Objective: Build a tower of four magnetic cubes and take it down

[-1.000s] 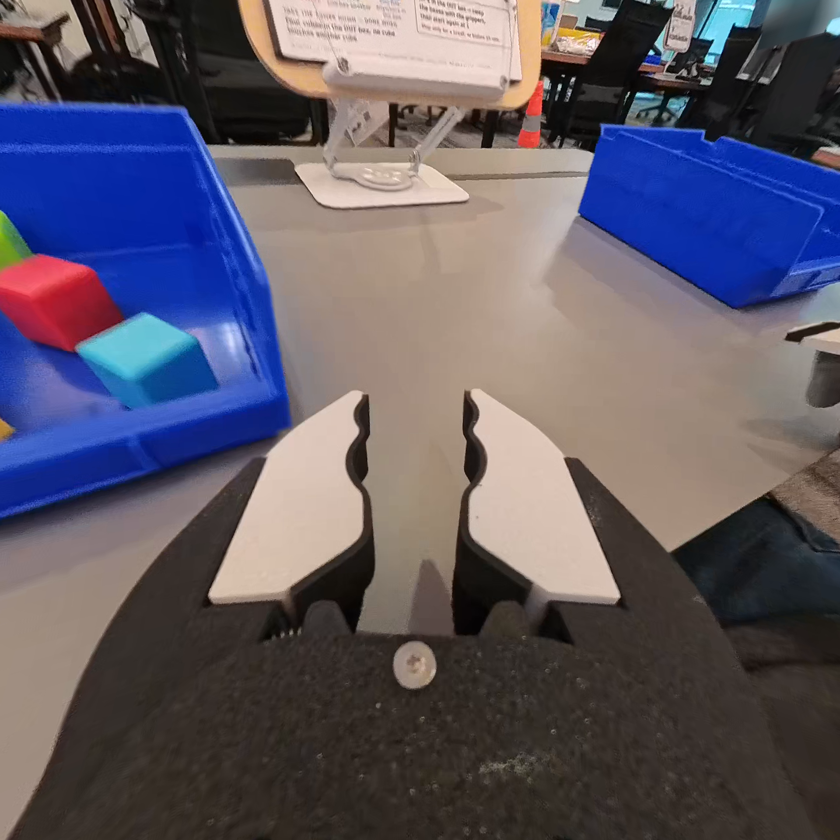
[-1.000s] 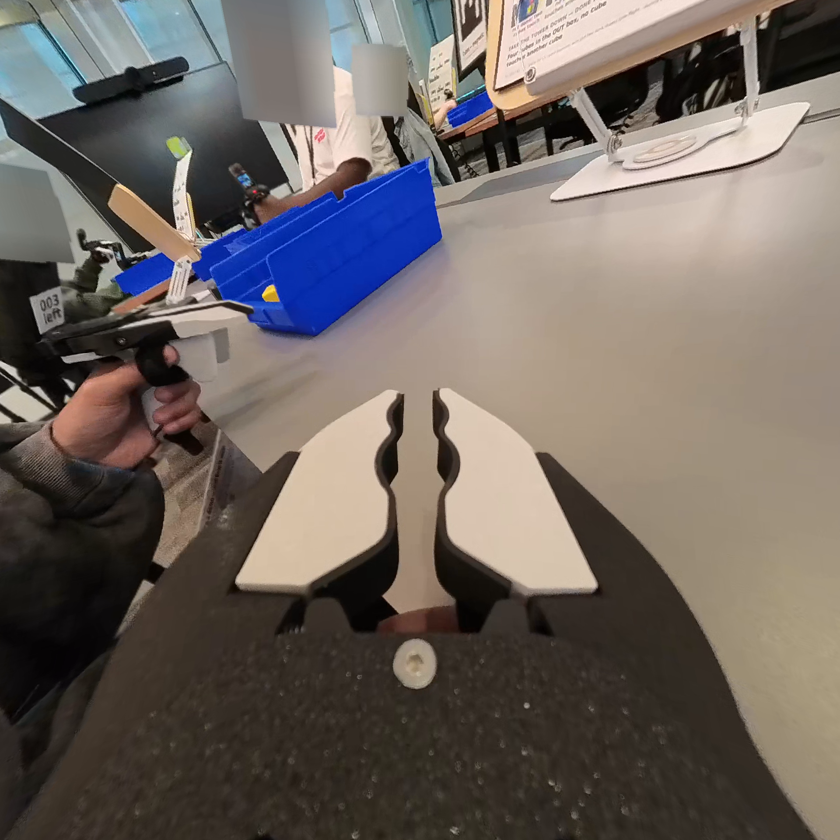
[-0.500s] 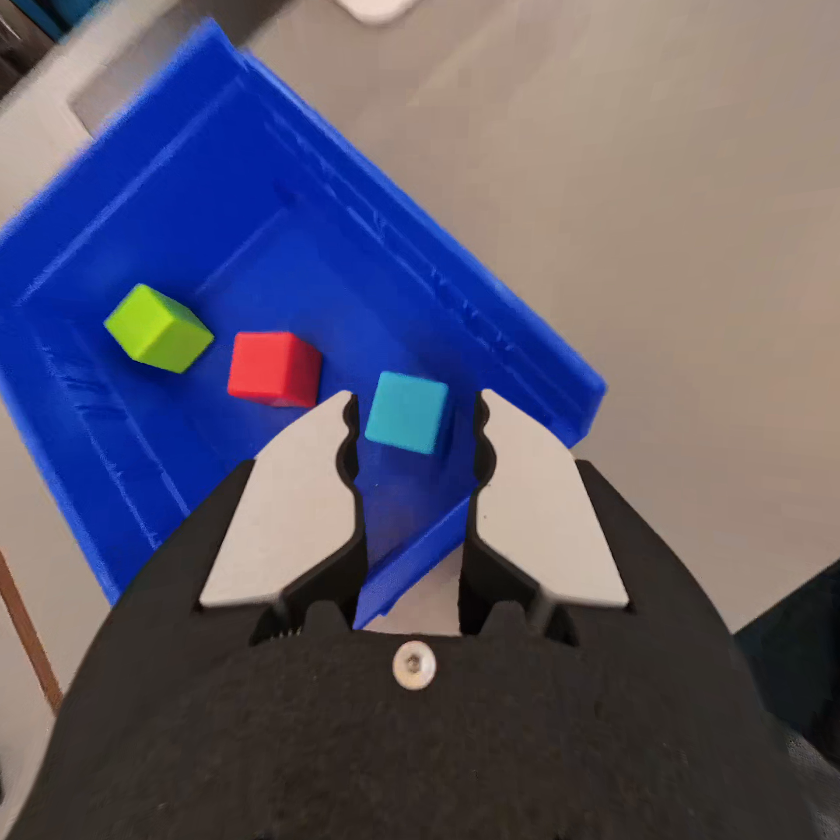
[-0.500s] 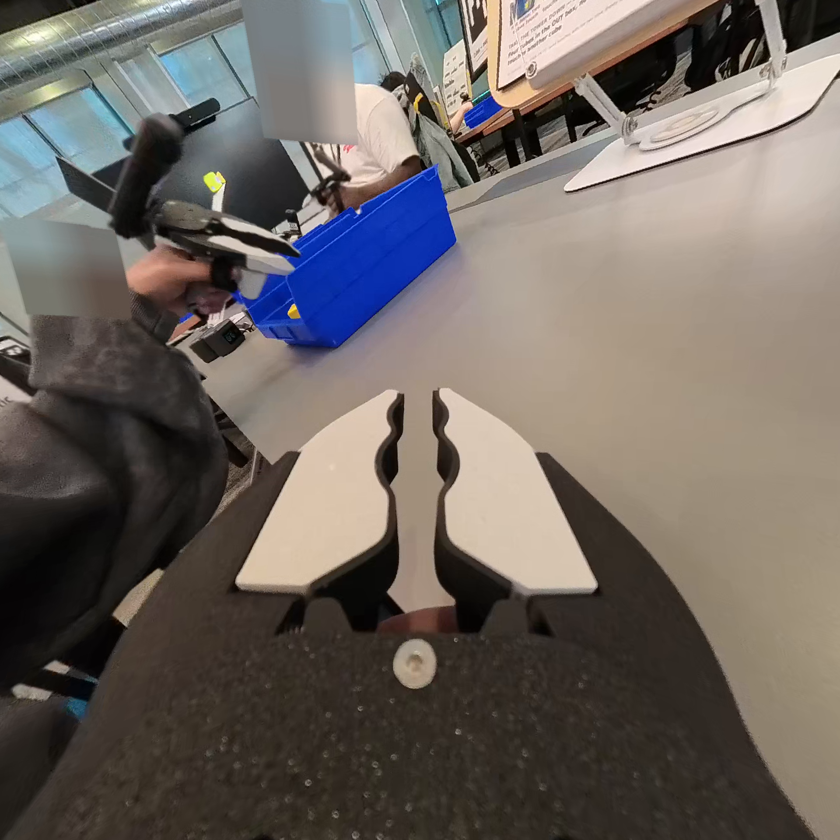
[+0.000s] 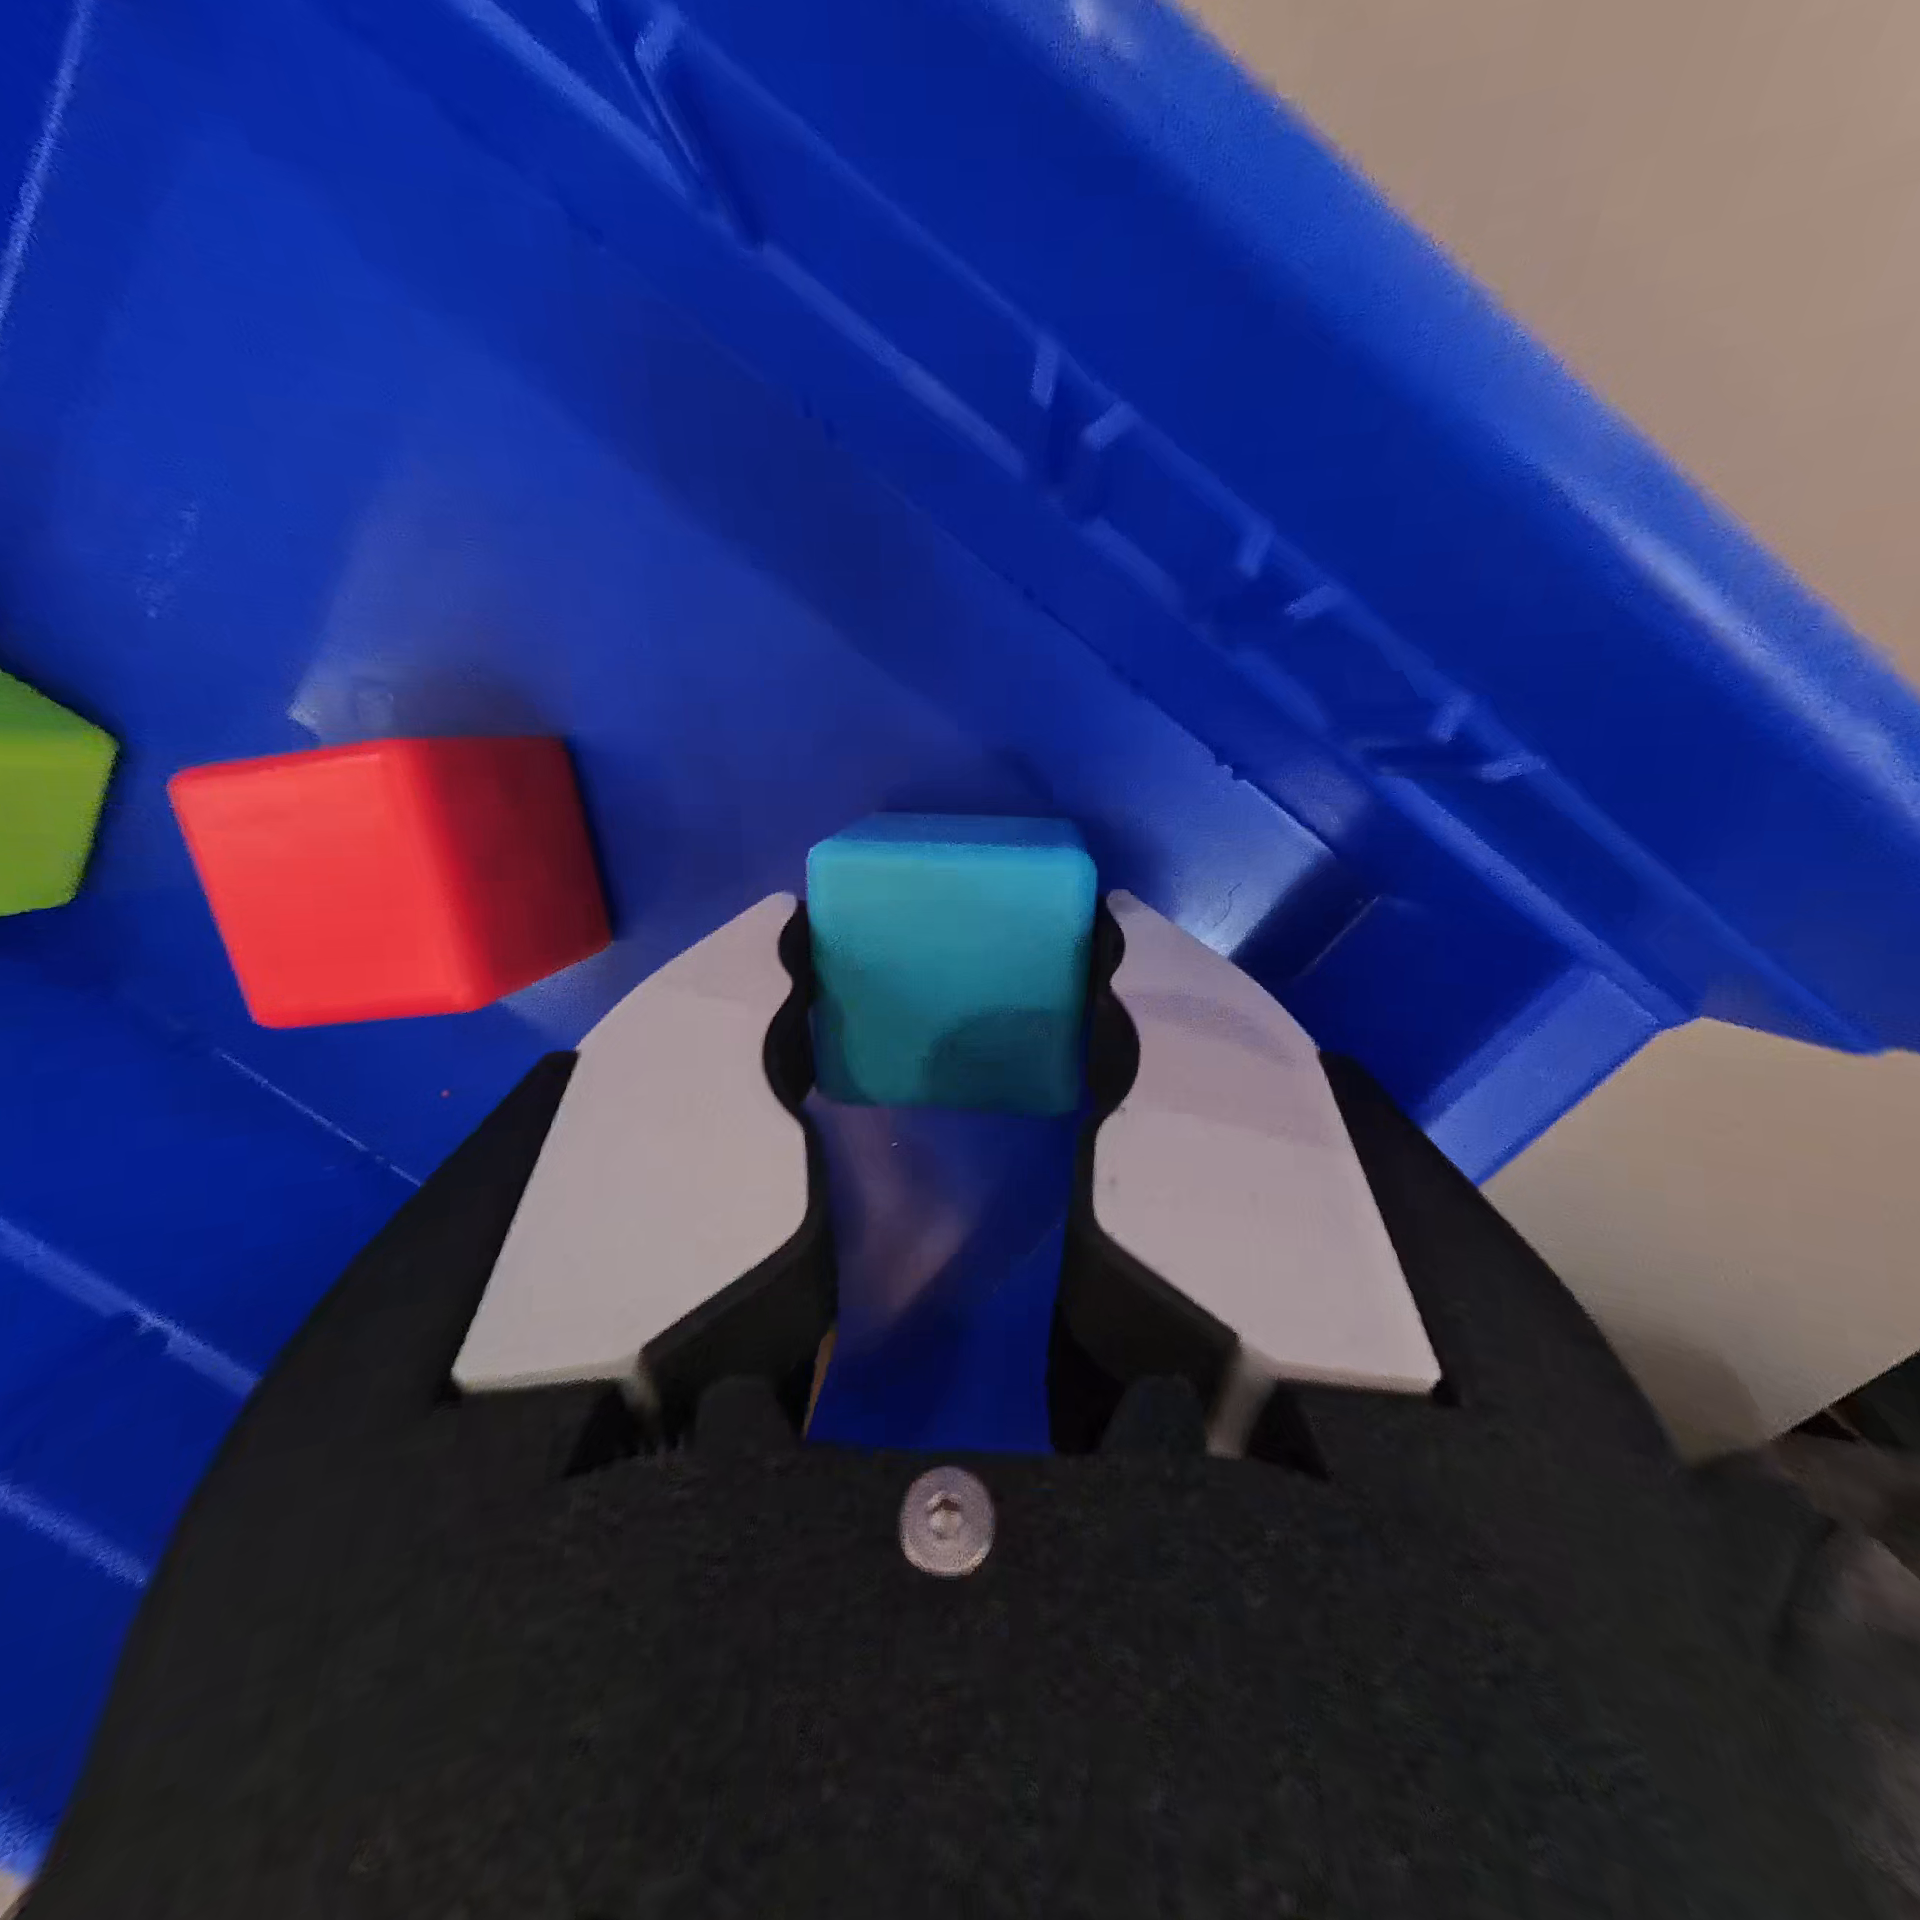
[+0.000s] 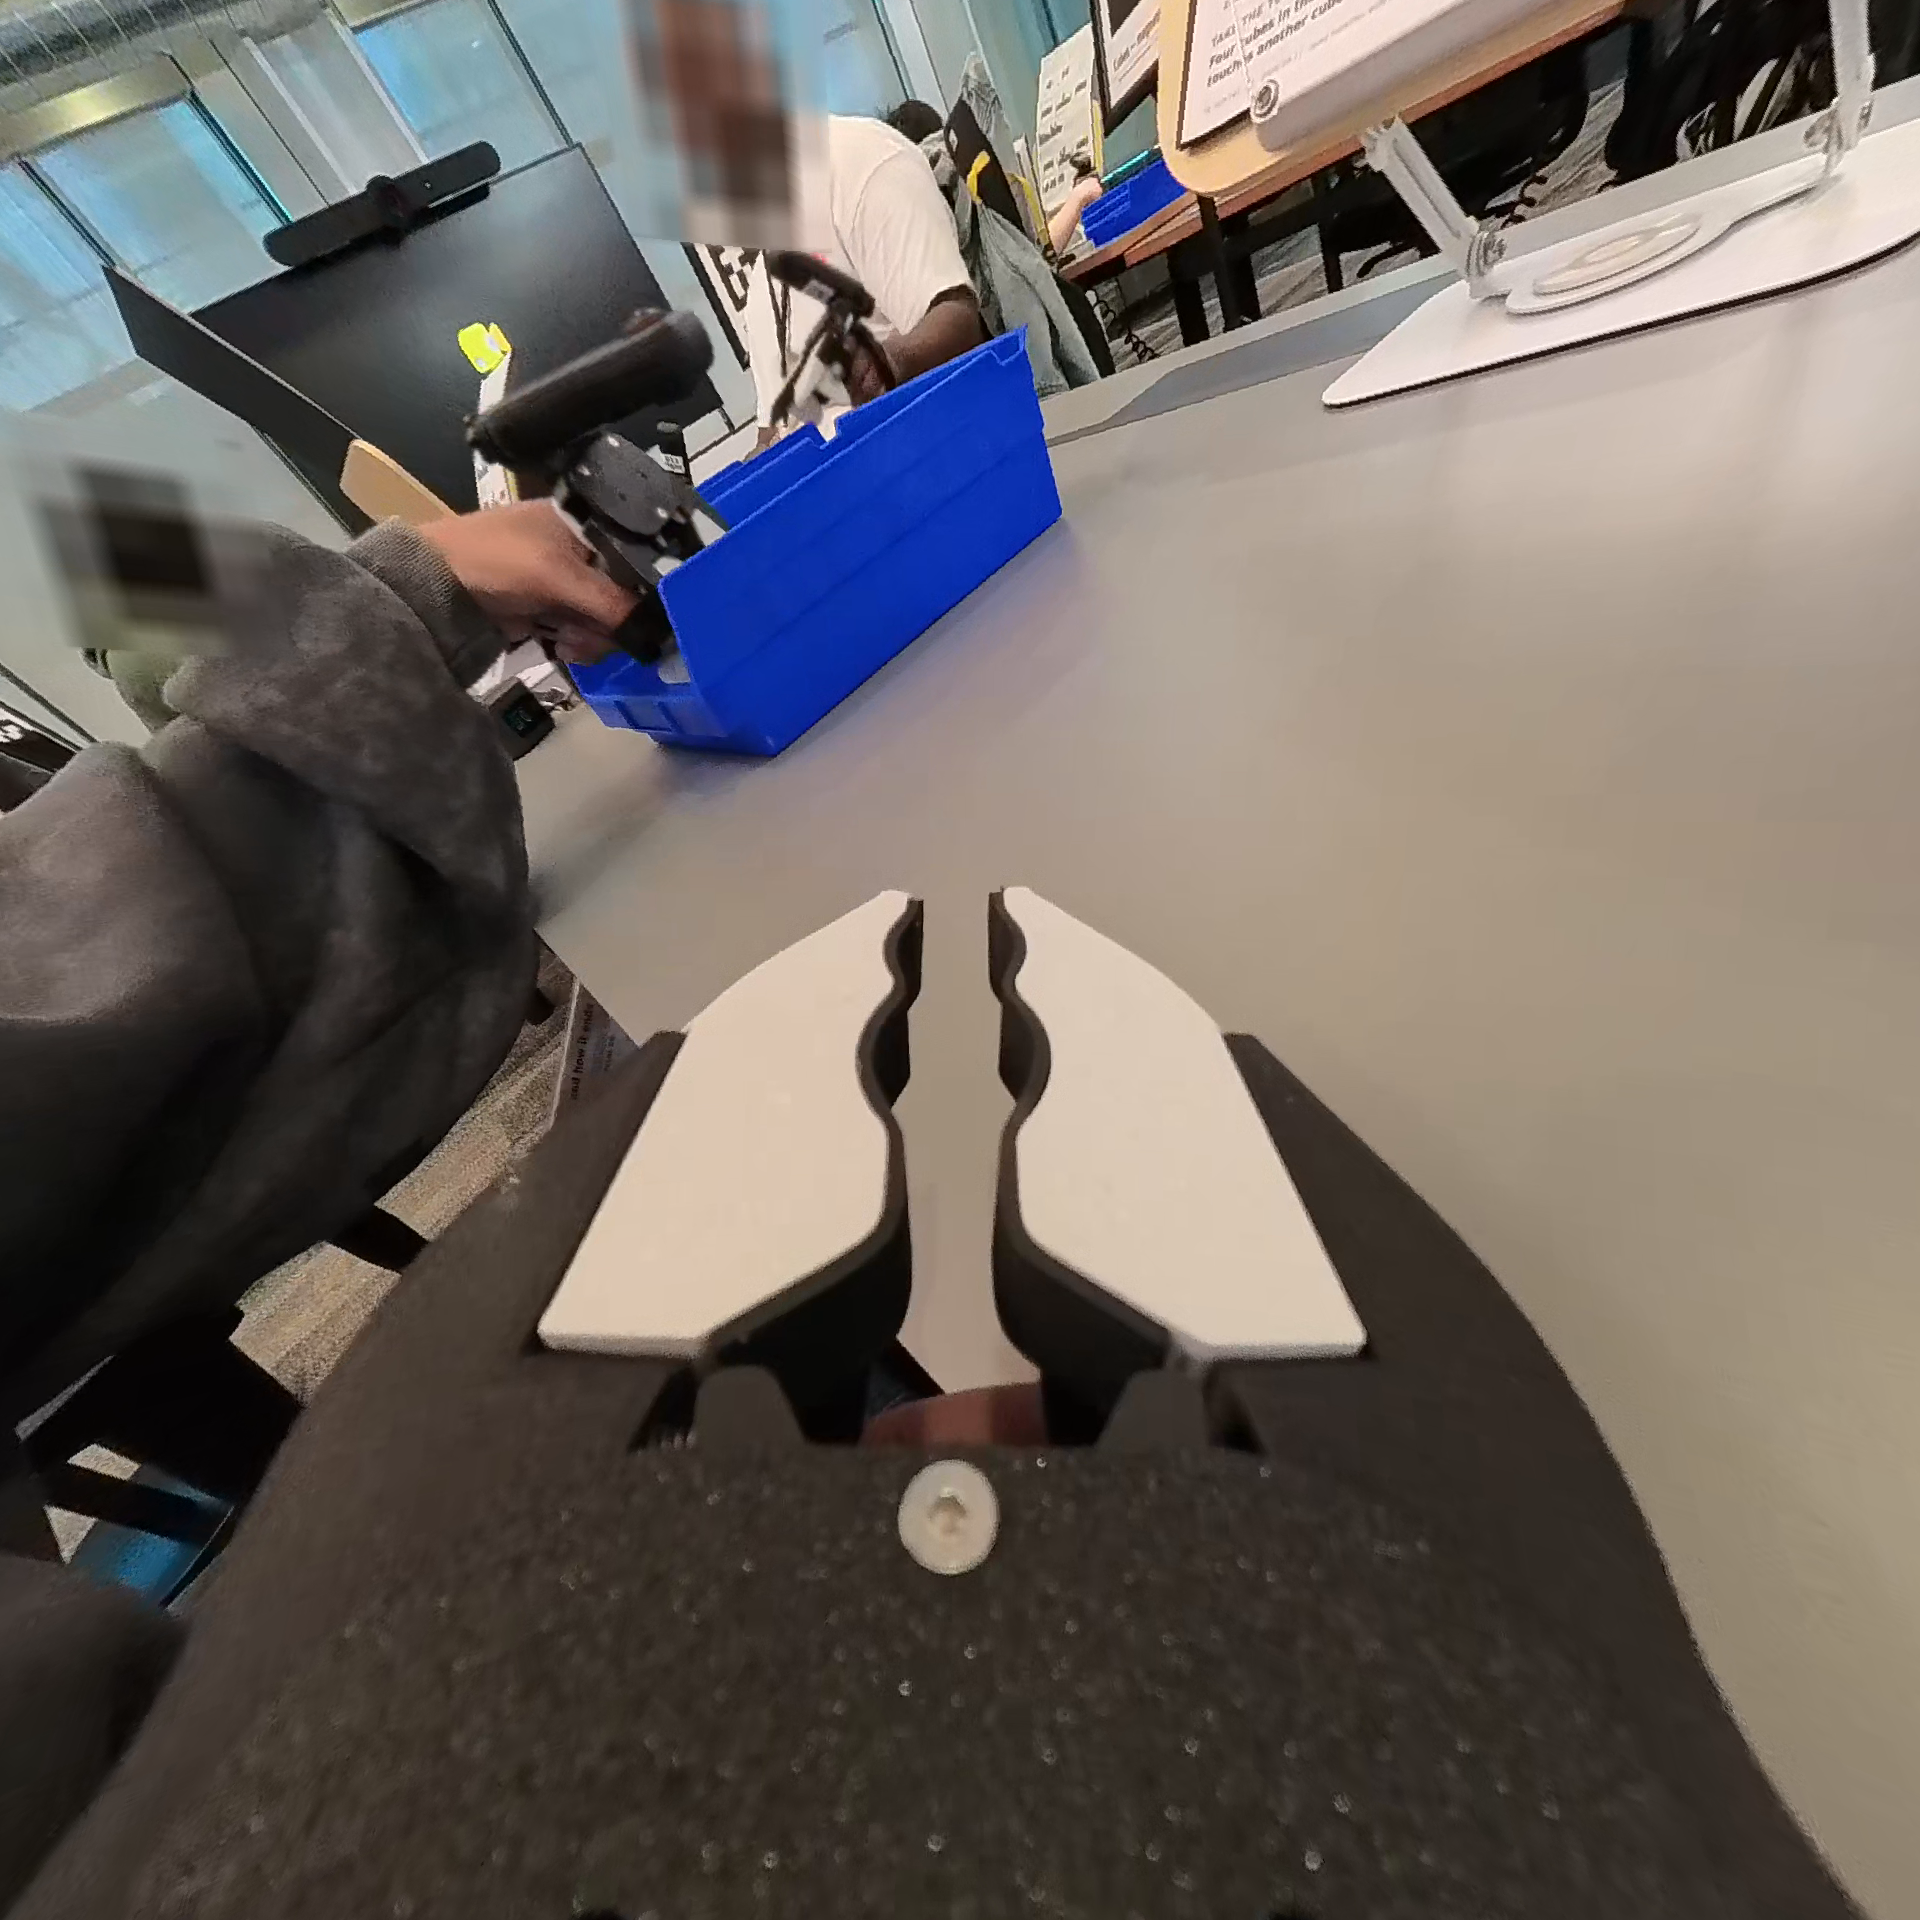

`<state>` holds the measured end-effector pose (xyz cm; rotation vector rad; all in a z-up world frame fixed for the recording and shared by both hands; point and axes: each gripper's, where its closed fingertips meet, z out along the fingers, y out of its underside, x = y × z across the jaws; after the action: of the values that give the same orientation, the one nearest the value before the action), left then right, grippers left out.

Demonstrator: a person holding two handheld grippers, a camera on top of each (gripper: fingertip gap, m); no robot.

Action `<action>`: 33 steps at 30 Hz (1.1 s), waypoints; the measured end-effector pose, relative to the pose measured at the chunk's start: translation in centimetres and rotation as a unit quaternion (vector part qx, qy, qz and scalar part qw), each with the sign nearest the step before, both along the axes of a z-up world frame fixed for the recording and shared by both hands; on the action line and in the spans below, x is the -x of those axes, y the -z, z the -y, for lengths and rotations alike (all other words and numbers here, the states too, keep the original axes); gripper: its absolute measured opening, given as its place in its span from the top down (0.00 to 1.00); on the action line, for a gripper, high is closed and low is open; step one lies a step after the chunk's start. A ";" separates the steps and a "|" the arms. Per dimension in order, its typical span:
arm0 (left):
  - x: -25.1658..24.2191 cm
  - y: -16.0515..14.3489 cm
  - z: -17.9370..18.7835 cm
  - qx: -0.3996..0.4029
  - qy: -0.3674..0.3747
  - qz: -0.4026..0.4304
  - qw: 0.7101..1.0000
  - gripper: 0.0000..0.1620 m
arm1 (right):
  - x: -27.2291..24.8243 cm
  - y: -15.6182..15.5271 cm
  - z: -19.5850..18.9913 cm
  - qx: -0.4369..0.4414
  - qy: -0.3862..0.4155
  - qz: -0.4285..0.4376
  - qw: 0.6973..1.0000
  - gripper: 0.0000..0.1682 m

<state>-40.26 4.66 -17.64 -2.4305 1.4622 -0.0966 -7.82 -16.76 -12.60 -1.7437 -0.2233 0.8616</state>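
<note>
Left hand-held gripper [image 5: 951, 935] was down in the blue bin [image 5: 1039, 468], fingertips flanking the teal cube [image 5: 948, 961], touching or nearly so; I couldn't tell if it was clamped yet. Best play, I'd say: squeeze square on the side faces, then lift straight up so the red cube [image 5: 384, 873] nearby doesn't snap on. Right hand-held gripper [image 6: 954, 914] sat idle over the counter [image 6: 1455, 727], fingers slightly apart, holding nothing. Count: three cubes visible (teal, red, green cube [image 5: 42, 821]), one bin, two grippers.
</note>
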 end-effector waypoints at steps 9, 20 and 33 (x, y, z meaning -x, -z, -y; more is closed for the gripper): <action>1.6 -0.4 -0.6 0.004 -0.011 -0.030 0.999 0.69 | 0.0 0.1 0.0 0.002 -0.001 0.001 1.000 0.93; -12.2 -13.1 0.9 -0.094 0.170 0.049 0.980 0.69 | 0.1 0.0 -0.1 -0.005 0.002 0.010 1.000 0.92; -28.3 -2.2 0.3 0.011 0.338 -0.008 0.941 0.69 | -2.6 -0.2 -0.9 -0.030 0.079 0.061 0.995 0.83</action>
<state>-11.99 4.33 -15.40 -1.8330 2.2409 -0.2391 -5.24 -15.88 -12.39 -1.7348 -0.1869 0.6289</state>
